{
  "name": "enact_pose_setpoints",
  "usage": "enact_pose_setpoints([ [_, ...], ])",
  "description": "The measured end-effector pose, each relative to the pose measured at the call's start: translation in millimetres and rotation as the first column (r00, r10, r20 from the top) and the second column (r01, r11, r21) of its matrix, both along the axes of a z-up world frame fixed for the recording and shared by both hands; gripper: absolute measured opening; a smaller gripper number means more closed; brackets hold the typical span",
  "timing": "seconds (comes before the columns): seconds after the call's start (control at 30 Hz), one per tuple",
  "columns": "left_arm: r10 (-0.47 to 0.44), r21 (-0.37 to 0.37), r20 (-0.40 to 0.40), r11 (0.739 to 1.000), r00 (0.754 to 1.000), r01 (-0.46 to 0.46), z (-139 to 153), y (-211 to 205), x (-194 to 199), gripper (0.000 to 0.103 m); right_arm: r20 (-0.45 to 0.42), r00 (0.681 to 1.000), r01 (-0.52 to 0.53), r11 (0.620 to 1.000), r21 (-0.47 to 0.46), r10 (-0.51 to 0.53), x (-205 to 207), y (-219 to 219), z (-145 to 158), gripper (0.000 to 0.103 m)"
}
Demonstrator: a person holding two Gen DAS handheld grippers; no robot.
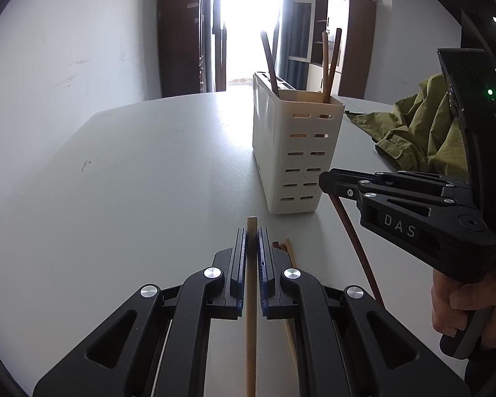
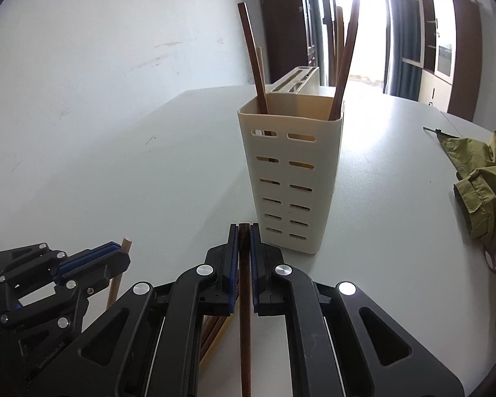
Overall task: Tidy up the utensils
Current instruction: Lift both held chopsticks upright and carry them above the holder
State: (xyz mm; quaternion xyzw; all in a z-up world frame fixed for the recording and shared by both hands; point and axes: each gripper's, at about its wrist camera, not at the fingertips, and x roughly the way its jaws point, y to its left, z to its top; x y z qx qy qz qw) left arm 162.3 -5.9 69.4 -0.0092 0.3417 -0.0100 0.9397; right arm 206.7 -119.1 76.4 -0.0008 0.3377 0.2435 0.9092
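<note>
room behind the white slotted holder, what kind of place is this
Probably an office or spare workroom, not a kitchen: tall brown wooden cabinets with glass doors, a bare pale grey table, and an olive green jacket dumped on it.

Blown-out daylight from the far doorway [image 1: 251, 23] glares off the table [image 1: 132, 165]; fisheye edges bend and darken.

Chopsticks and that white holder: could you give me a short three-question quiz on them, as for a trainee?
1. True or false: the left tongs are shut on a light chopstick.
2. What colour is the chopstick in the right tongs?
A. dark brown
B. green
C. white
3. Fill in: chopsticks already stand in the white slotted ____.

Key: 1 true; 2 A; 3 holder.
</note>
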Motion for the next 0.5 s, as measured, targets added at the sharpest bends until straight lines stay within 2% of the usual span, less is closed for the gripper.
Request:
enact_pose_setpoints([
  [0.13, -0.007, 0.004, 0.035, 1.000, 0.999, 0.007, 18, -4, -4, 0.006, 0.040, 0.999, -0.005, 1.000, 0.006, 0.005, 4, -7, 11, 0.007],
  [0.3, -0.005, -0.007, 0.097, 1.000, 0.995, 0.006, 42, -7, -3, 0.006, 0.072, 0.997, -0.003, 0.998, 0.055, -0.001, 2, -24, 25, 0.007],
  [0.5, -0.023, -0.006, 0.143, 1.000, 0.989, 0.024, 63, -12, -2, 0.006, 0.139, 0.990, 0.008, 0.999, 0.045, -0.014, 4, -35, 41, 0.007],
])
